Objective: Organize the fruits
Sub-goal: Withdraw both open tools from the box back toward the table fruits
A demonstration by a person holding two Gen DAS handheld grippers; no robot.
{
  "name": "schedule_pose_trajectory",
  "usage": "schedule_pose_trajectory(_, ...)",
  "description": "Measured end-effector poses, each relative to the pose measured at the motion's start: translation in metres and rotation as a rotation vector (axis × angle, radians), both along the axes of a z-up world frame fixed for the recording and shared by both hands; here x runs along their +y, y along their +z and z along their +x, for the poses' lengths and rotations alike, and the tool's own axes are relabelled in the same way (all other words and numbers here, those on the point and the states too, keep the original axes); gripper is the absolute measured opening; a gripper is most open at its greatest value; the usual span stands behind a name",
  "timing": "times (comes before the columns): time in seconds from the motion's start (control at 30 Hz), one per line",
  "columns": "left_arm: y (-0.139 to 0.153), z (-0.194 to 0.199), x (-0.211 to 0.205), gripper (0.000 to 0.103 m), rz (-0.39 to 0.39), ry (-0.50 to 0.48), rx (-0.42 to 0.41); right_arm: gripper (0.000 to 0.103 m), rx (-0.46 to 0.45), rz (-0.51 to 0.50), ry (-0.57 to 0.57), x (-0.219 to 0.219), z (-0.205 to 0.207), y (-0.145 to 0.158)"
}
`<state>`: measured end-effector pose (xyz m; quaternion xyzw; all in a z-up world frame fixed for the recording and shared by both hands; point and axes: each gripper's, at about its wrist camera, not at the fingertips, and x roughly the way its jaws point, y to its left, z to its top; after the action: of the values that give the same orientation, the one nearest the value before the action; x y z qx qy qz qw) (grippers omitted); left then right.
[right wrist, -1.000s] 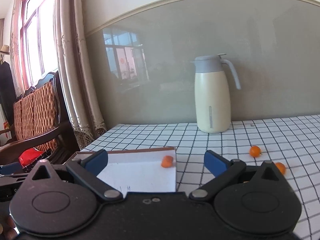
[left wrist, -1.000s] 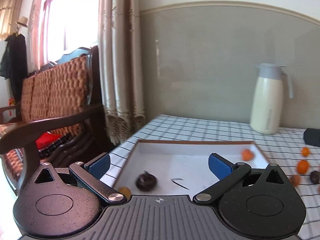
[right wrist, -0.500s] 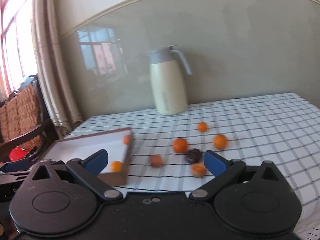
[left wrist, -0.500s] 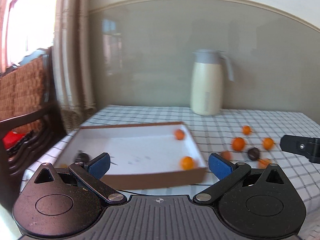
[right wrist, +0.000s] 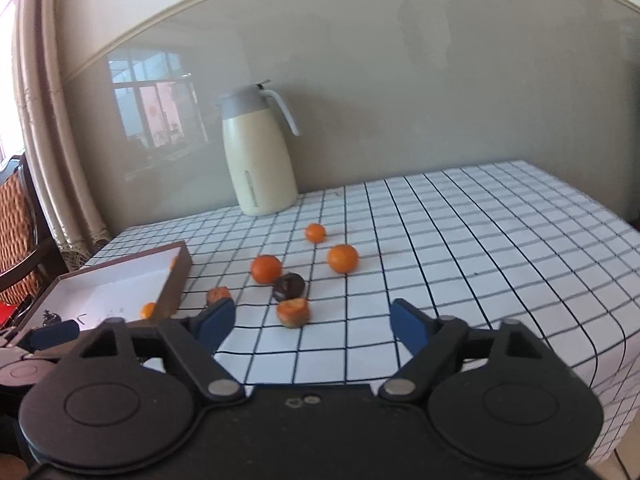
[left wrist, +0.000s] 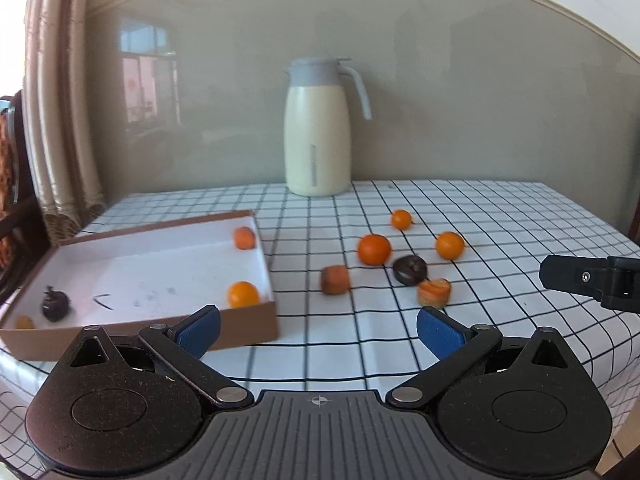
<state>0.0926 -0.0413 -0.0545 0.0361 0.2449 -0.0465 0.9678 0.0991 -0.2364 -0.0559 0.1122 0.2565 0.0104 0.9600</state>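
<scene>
A: Where do the fruits lie, taking the box [left wrist: 256, 324] as the mark?

B: Inside it, four: an orange one [left wrist: 244, 237] in the far right corner, a round orange one [left wrist: 243, 294] against the near right wall, a dark wrinkled one [left wrist: 55, 306] and a small orange one [left wrist: 25, 322] at the near left end.

A: And outside?

B: Six on the checked worktop [left wrist: 500, 216] to its right. Nearest the box, a brownish-orange piece [left wrist: 335, 279]; then a round orange [left wrist: 374, 249], a dark flattish fruit [left wrist: 409, 269] and a squat orange piece [left wrist: 434, 292] close together; farther off, another orange [left wrist: 450, 245] and a small one [left wrist: 401, 219] toward the back
</scene>
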Motion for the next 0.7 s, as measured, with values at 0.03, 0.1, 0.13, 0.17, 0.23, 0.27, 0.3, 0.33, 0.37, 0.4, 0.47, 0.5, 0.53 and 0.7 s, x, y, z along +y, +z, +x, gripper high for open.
schedule_pose_trajectory(0.03,-0.002,0.003,-0.003,0.103,0.0,-0.006,0.005,0.074,0.005,0.001,-0.005,-0.002,0.002,-0.002)
schedule_pose_trajectory(0.1,-0.007,0.008,-0.007,0.103,0.005,-0.011,0.01,0.07,0.014,0.002,-0.005,-0.004,0.006,-0.007)
schedule_pose_trajectory(0.13,-0.009,0.012,-0.01,0.103,0.008,-0.012,0.012,0.069,0.021,0.005,-0.003,-0.005,0.009,-0.009)
schedule_pose_trajectory(0.17,-0.01,0.014,-0.012,0.103,0.01,-0.014,0.014,0.066,0.024,0.007,-0.003,-0.005,0.01,-0.011)
schedule_pose_trajectory(0.23,-0.014,0.021,-0.015,0.103,0.013,-0.018,0.019,0.066,0.033,0.012,-0.004,-0.006,0.015,-0.015)
schedule_pose_trajectory(0.27,-0.016,0.024,-0.017,0.103,0.014,-0.018,0.018,0.065,0.034,0.012,-0.002,-0.006,0.016,-0.016)
schedule_pose_trajectory(0.3,-0.017,0.027,-0.018,0.103,0.015,-0.02,0.02,0.064,0.037,0.01,-0.001,-0.006,0.02,-0.018)
schedule_pose_trajectory(0.33,-0.018,0.031,-0.019,0.103,0.017,-0.022,0.023,0.063,0.04,0.006,0.003,-0.006,0.022,-0.02)
schedule_pose_trajectory(0.37,-0.02,0.034,-0.02,0.103,0.019,-0.024,0.025,0.062,0.042,0.004,0.006,-0.006,0.025,-0.021)
schedule_pose_trajectory(0.4,-0.022,0.038,-0.022,0.103,0.02,-0.025,0.028,0.06,0.046,0.006,0.01,-0.006,0.028,-0.023)
schedule_pose_trajectory(0.47,-0.025,0.045,-0.023,0.103,0.017,-0.027,0.032,0.057,0.052,0.011,0.016,-0.006,0.034,-0.025)
schedule_pose_trajectory(0.5,-0.026,0.047,-0.025,0.103,0.016,-0.028,0.034,0.056,0.054,0.012,0.018,-0.006,0.037,-0.026)
schedule_pose_trajectory(0.53,-0.027,0.05,-0.025,0.103,0.016,-0.028,0.034,0.055,0.055,0.013,0.02,-0.006,0.039,-0.027)
schedule_pose_trajectory(0.7,-0.032,0.062,-0.03,0.103,0.025,-0.033,0.029,0.05,0.067,0.013,0.029,-0.006,0.054,-0.033)
